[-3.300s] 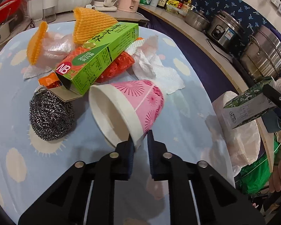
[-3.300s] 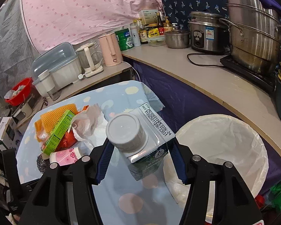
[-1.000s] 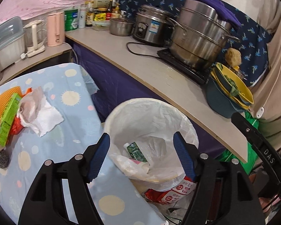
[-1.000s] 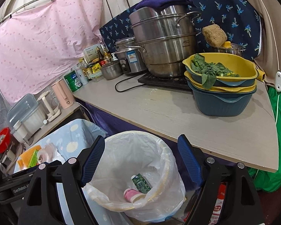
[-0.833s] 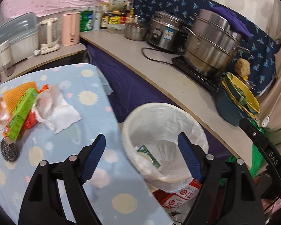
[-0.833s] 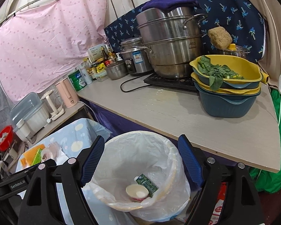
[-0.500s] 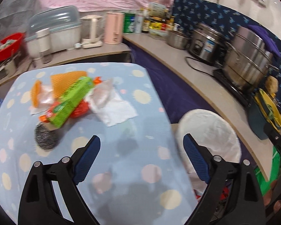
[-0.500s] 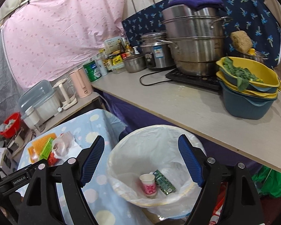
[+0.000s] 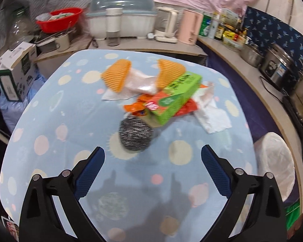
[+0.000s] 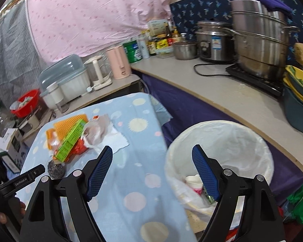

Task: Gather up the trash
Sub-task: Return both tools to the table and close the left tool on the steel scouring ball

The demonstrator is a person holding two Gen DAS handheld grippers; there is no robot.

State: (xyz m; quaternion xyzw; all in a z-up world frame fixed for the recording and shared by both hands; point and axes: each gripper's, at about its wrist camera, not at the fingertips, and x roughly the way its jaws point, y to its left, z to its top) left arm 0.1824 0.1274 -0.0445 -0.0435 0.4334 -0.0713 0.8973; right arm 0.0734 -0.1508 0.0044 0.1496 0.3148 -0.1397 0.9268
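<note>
The left gripper (image 9: 152,157) hangs over the dotted blue tablecloth (image 9: 50,133), its jaws opening with nothing between them. Ahead lies the trash: one round steel scourer (image 9: 135,134), one green carton (image 9: 176,96), two orange ribbed foam nets (image 9: 116,77), crumpled white tissue (image 9: 214,119). The right gripper (image 10: 152,169), spread and empty, overlooks one white-lined bin (image 10: 228,139) holding a paper cup (image 10: 194,183).

Left wrist view: above table (image 9: 40,121), angled down, litter pile near, centred. Right wrist view: further right, over table edge and bin (image 10: 252,141). Shared: pile, bin, far counter.
</note>
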